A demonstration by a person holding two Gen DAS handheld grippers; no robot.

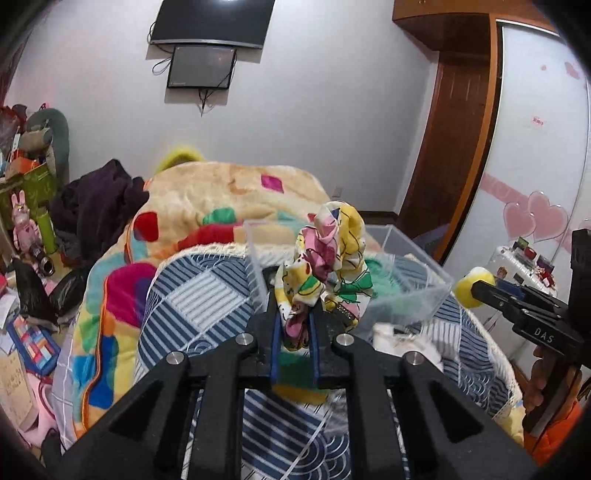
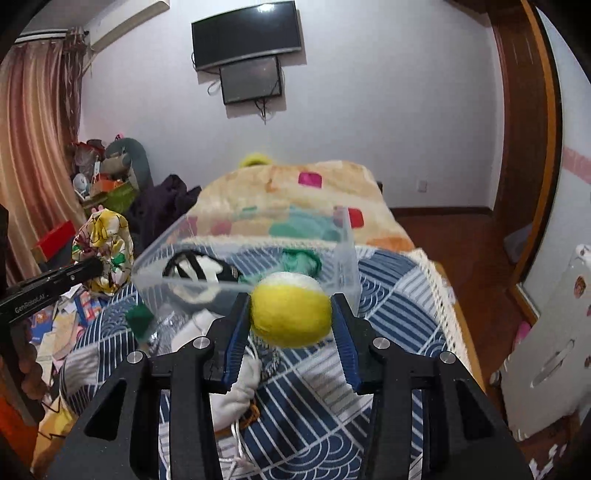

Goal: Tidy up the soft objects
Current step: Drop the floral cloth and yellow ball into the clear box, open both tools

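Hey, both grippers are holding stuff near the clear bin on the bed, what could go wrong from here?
1. The left gripper pinches only the lower end of the floral cloth; the loose bunch might slip or drape over the clear bin wall.
2. The yellow ball in the right gripper sits near the fingertips and may pop out.
3. Both grippers approach one bin, so they might collide.

Wall-mounted television (image 2: 246, 34) with smaller screen (image 2: 251, 79) fixed beneath, patchwork fleece blanket (image 1: 221, 199) heaped on bed, dark garment (image 1: 99, 195) beside it, striped curtain (image 2: 35, 122) hung at left, wooden door frame (image 1: 461, 147) noted
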